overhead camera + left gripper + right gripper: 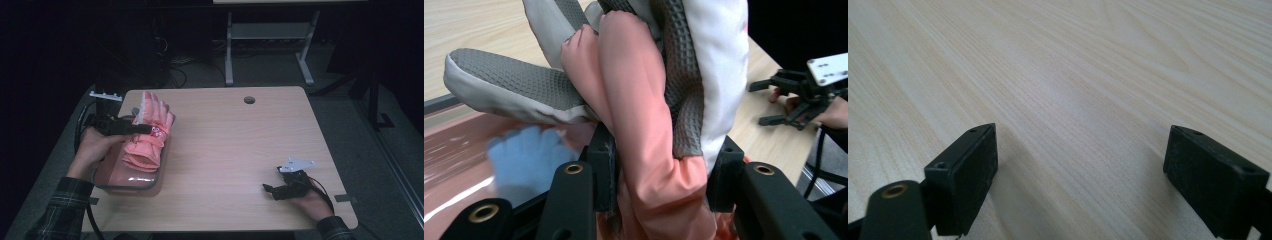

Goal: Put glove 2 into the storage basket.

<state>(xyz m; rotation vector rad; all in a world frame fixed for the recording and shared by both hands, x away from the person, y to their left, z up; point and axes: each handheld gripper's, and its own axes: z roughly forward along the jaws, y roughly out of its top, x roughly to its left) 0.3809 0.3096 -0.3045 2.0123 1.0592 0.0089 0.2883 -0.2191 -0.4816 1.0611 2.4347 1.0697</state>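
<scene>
Wooden table (pixel 225 145): left claw (pixel 659 175) clamps a pink glove (pixel 644 130); right claw (pixel 1078 185) gapes wide, empty.

Left tongs (pixel 145 128), right tongs (pixel 270 190): black, brass-ringed screw holes, grey three-cornered plates, black trailing cables. Sleeves (pixel 62 207): dark plaid.

table (pixel 235 145) centre open; pink bin (pixel 150 183) with glove (pixel 150 135) blocks left edge.

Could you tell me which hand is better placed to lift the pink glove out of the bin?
Left. The left tool is already clamped on the pink glove above the pink bin. The right tool rests open on the table, far from the glove.
</scene>
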